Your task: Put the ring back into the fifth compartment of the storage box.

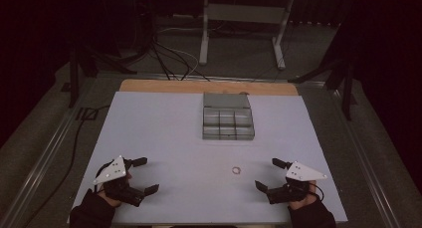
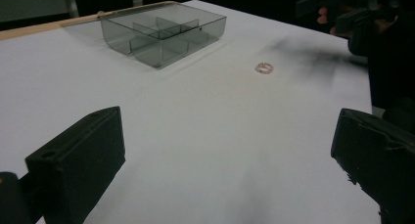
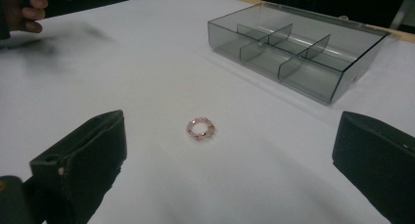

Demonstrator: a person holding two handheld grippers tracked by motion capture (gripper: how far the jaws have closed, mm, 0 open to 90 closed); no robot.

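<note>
On the white table (image 1: 164,138), a small beaded ring (image 3: 200,128) lies flat, well short of the compartment box (image 3: 298,48). I judge it light, loosely strung and apt to skid; best pinched across its band from above. It sits just ahead of my right gripper (image 3: 227,150), between the lines of its wide-open, empty jaws. My left gripper (image 1: 138,175) rests open, well apart.
</note>
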